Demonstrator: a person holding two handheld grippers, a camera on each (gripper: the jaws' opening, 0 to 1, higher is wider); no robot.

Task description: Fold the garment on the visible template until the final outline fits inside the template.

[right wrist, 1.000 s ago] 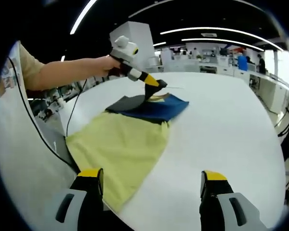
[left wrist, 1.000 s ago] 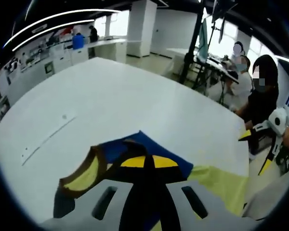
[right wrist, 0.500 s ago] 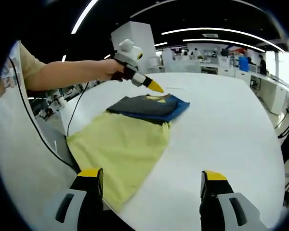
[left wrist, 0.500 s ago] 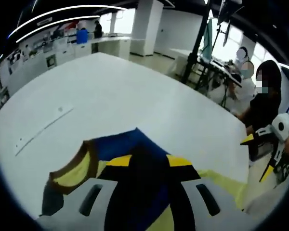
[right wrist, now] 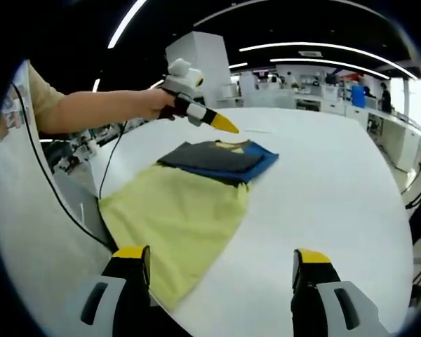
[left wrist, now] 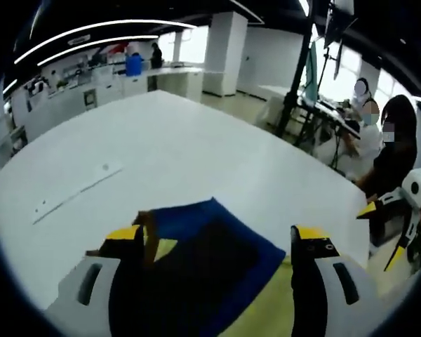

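While a person's outstretched arm (right wrist: 98, 109) holds it above the white table (right wrist: 337, 189), the left gripper (right wrist: 223, 125) hangs in the air just over the far end of the garment (right wrist: 189, 203), touching no cloth. In the left gripper view, its yellow-tipped jaws stand wide apart with nothing between them. The garment lies flat near the table's near-left edge: a yellow body spreads toward the right gripper's camera, and its far end is folded over into a neat dark grey and blue rectangle (right wrist: 217, 160). The right gripper (right wrist: 221, 263) waits low at the near edge, its jaws also spread wide and empty, the yellow hem just beside its left jaw. Seated people (left wrist: 389, 151) are visible beyond the table in the left gripper view.
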